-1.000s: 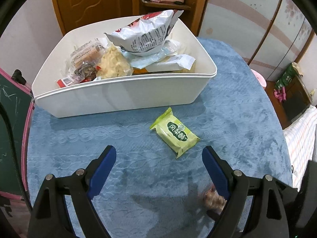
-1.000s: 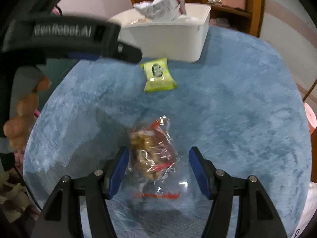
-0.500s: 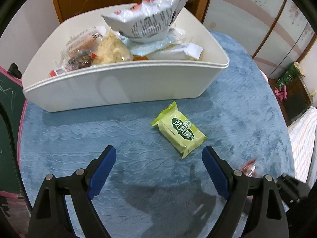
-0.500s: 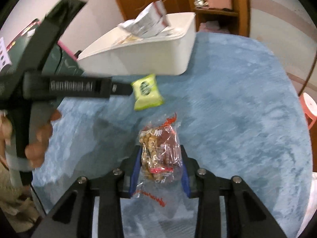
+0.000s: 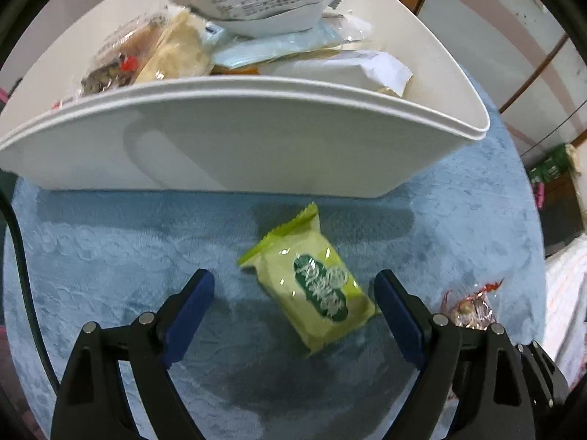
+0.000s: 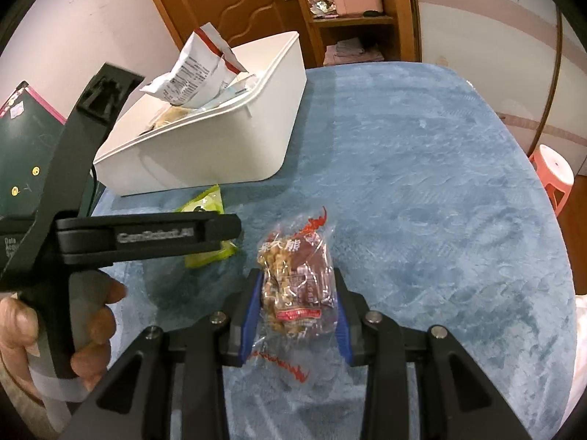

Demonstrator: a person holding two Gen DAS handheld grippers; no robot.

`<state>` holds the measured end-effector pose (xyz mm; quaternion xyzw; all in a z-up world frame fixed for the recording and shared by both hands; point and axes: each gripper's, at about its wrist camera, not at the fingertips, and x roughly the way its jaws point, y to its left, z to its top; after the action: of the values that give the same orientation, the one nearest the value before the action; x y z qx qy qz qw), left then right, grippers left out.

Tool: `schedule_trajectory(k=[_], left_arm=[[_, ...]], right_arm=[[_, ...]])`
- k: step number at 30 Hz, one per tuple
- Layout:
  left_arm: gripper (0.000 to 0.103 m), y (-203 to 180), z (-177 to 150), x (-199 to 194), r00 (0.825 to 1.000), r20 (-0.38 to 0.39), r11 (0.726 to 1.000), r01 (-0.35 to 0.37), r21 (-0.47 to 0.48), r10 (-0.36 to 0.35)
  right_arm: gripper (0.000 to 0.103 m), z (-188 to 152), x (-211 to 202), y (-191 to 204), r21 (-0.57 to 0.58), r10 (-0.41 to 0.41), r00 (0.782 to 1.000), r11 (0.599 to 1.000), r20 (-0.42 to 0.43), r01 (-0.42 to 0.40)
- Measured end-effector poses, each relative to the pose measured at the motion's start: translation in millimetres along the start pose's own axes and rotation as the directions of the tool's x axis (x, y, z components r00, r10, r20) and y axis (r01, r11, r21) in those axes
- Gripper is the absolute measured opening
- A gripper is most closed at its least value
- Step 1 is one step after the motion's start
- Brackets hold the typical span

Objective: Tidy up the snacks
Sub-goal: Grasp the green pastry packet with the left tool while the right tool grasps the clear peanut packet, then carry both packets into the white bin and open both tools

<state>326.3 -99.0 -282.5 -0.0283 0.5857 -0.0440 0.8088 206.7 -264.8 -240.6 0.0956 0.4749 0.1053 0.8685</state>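
Note:
A green snack packet (image 5: pixel 312 282) lies on the blue cloth just in front of the white bin (image 5: pixel 238 139). My left gripper (image 5: pixel 293 293) is open, its blue pads on either side of the packet's near end, not touching it. My right gripper (image 6: pixel 298 304) is shut on a clear nut-and-date snack bag (image 6: pixel 295 275) and holds it above the cloth; that bag also shows in the left wrist view (image 5: pixel 469 306). The green packet (image 6: pixel 205 227) shows partly behind the left gripper in the right wrist view. The bin (image 6: pixel 205 154) holds several snack packs.
The blue-covered round table (image 6: pixel 422 183) extends to the right of the bin. A large white chip bag (image 6: pixel 198 73) sticks out above the bin. A pink stool (image 6: pixel 554 176) stands beyond the table's right edge. A green board (image 6: pixel 25 139) stands at the left.
My right gripper closed on the nut bag and lifted it. My left gripper moved forward and down, so the green packet now sits between its open pads.

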Motion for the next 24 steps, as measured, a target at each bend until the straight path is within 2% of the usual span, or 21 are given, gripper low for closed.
schedule_trajectory(k=[5, 6, 8, 9, 15, 19, 24], left_arm=[[0.088, -11.0, 1.2, 4.7, 0.997, 0.013, 0.997, -0.071, 0.021, 0.07], [0.084, -12.5, 0.3, 4.0, 0.997, 0.017, 0.997, -0.075, 0.024, 0.074], [0.064, -13.9, -4.3, -1.6, 0.997, 0.038, 0.997, -0.073, 0.026, 0.072], [0.049, -13.7, -6.2, -5.3, 0.996, 0.049, 0.997, -0.078, 0.027, 0.076], [0.047, 2.6, -18.0, -16.1, 0.999, 0.03, 1.0, -0.016, -0.008, 0.016], [0.047, 12.7, -28.9, -33.5, 0.999, 0.036, 1.0, -0.002, -0.002, 0.002], [0.047, 28.0, -40.5, -79.2, 0.993, 0.115, 0.999, -0.019, 0.038, 0.014]], right_arm=[[0.036, 0.1, 3.1, -2.5, 0.006, 0.009, 1.0, 1.0, -0.005, -0.009], [0.036, -0.1, 3.2, -2.8, 0.009, 0.011, 1.0, 1.0, -0.005, -0.011], [0.036, -0.2, 2.6, -3.6, 0.012, 0.014, 1.0, 1.0, -0.003, -0.014], [0.036, -0.1, 2.7, -3.7, 0.013, 0.016, 1.0, 1.0, -0.003, -0.016], [0.036, -0.5, -5.7, 1.7, 0.006, 0.025, 1.0, 1.0, 0.009, -0.025], [0.036, -0.3, -17.3, 9.3, -0.006, 0.029, 0.999, 1.0, 0.033, -0.029], [0.036, 7.2, -41.1, 25.9, -0.03, 0.042, 0.996, 0.999, 0.074, -0.04]])
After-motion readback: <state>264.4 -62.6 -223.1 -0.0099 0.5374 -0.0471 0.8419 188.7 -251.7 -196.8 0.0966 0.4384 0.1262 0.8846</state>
